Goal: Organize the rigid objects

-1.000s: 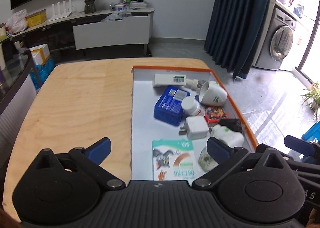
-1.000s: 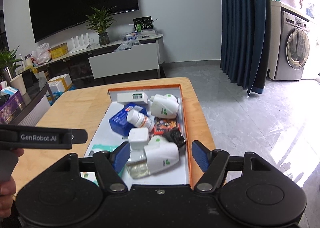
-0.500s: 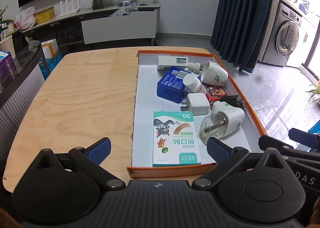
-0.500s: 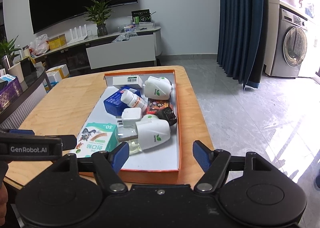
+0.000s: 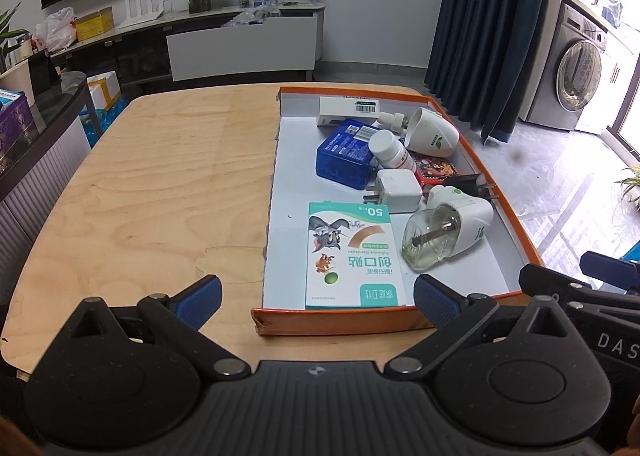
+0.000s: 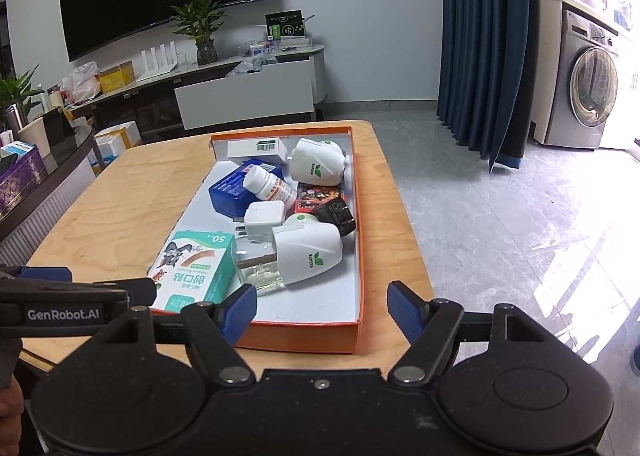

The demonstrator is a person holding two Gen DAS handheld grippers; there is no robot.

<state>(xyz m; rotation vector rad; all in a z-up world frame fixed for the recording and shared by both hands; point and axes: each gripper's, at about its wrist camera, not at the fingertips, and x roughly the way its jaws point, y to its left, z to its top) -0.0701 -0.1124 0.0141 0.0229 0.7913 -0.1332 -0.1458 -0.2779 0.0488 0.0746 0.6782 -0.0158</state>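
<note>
An orange-walled box point(image 5: 340, 326) with a white floor sits on the right half of the wooden counter point(image 5: 160, 192), its near wall close to the counter's front edge. Inside, nearest the grippers, a green and white plaster box point(image 5: 352, 256) lies flat; just beside it on the right lies a white plug-in vaporiser with a glass bottle point(image 5: 448, 228). Behind them are a white charger plug point(image 5: 396, 190), a blue box point(image 5: 346, 154) with a white pill bottle point(image 5: 390, 150) leaning on it, a red patterned packet point(image 5: 434, 170), a black plug point(image 5: 472, 184), a second white vaporiser point(image 5: 432, 132) and, against the far wall, a long white carton point(image 5: 348, 110).

The counter's left half lies bare. Beyond stand a low TV cabinet, a dark curtain and a washing machine.

The left gripper point(image 5: 318, 296) hovers before the box's near wall, jaws wide apart, gripping nothing. The right gripper point(image 6: 322, 306) hangs over the near right corner; its jaws have just been opening and clasp nothing.
</note>
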